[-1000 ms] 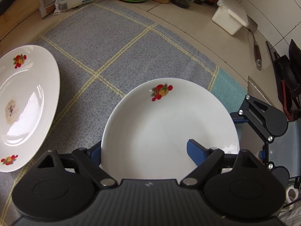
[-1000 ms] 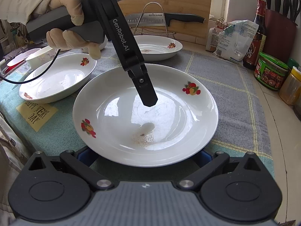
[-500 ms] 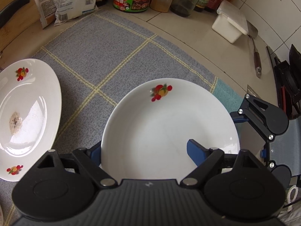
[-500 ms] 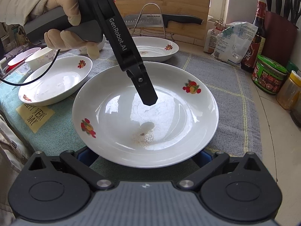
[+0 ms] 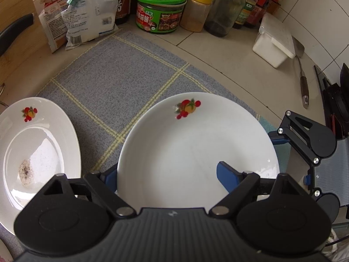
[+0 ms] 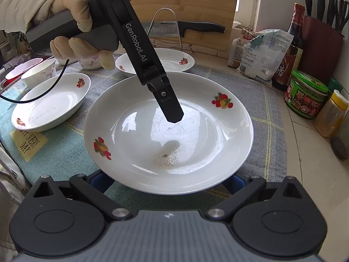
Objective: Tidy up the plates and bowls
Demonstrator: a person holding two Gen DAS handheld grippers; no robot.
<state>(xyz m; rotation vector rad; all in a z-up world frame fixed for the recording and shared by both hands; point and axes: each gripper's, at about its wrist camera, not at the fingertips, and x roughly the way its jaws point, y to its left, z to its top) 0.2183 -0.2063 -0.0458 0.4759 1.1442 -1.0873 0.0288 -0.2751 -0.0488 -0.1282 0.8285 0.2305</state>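
Plate (image 6: 196, 144), left gripper (image 6: 172, 113) angled steeply downward

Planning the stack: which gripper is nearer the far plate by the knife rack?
Left. The left gripper sits right beside the far plate; the right gripper is across the centre plate from it.

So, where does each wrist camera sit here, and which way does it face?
Left wrist: sits on the left gripper and looks down over the plate toward the green-lidded jar. Its own fingers show, with the right gripper at the side.
Right wrist: sits on the right gripper and looks across the same plate toward the cutting board. Its own fingers show under the near rim, with the left gripper and gloved hand above.
Shared: the plate, the jar and the grey cloth.
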